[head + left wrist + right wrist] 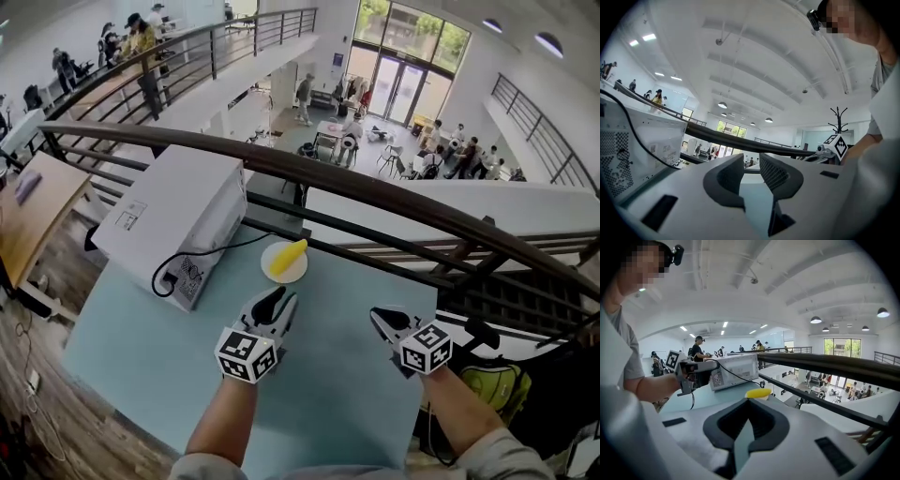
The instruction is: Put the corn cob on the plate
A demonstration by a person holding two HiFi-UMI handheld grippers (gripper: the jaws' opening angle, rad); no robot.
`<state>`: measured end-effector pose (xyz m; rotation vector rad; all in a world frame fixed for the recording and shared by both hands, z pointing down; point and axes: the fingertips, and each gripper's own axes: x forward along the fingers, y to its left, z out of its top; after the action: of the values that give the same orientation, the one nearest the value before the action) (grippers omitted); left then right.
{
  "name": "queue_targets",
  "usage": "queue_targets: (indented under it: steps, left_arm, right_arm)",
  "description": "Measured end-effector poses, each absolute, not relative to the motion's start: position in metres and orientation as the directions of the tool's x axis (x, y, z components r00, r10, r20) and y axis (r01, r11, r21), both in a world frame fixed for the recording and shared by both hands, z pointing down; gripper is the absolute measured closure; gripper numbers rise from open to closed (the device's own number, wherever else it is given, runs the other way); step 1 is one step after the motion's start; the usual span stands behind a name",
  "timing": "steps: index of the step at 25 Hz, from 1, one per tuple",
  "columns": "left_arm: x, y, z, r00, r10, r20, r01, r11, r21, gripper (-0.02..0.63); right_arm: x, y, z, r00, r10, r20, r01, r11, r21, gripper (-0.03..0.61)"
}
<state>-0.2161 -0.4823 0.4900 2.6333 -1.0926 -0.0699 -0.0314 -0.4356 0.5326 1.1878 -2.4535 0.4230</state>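
Hall was bright: daylight poured through tall glazed doors (403,56), ceiling lamps (815,320) lit. Table (356,375) evenly lit, shadows soft and faint. Fisheye bent railing (328,169); dark vignette ringed both gripper views. Left gripper (751,164) and right gripper (750,401) loomed soft, out of focus.

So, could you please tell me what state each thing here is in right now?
corn cob: lying on the plate
plate: on the blue table, occupied
left tool: open, empty
right tool: shut, empty
black cable: plugged into the white box
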Motion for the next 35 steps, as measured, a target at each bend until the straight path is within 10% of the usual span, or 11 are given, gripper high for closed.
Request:
queue_targets:
  steps: [35]
  left_arm:
    - [-0.055, -0.051, 0.365, 0.508, -0.857, 0.088, -0.828, -0.458, 0.322, 0.569]
  right_arm:
    - [0.191, -0.137, 0.437, -0.737, -0.535, 0.414, -0.641, 0.746, -0.178, 0.561]
